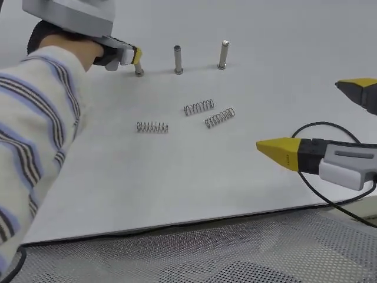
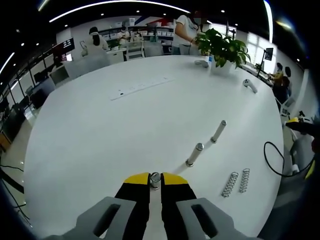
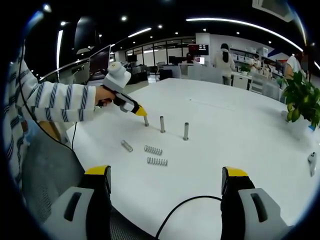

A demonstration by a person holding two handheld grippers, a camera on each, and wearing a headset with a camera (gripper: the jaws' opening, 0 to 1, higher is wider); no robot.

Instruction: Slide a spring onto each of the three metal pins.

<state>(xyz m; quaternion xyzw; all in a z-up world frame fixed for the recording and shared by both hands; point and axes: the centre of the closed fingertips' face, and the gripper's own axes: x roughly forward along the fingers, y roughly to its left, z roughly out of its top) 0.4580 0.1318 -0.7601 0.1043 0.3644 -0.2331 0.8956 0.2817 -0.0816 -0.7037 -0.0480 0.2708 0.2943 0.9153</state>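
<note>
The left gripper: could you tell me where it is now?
Upper left of the head view: the left gripper is closed on the top of the leftmost pin, beyond the three springs.

Three upright metal pins stand on the white surface: a left pin point(image 1: 139, 71), a middle pin point(image 1: 178, 59) and a right pin point(image 1: 223, 54). Three coil springs lie loose on it: a left spring point(image 1: 152, 127), a middle spring point(image 1: 198, 107) and a right spring point(image 1: 220, 117). There are two yellow-tipped tongs, the left tongs point(image 1: 136, 59) and the right tongs point(image 1: 298, 115), plus one black cable point(image 1: 323, 123) and one potted plant point(image 2: 222, 50).
</note>
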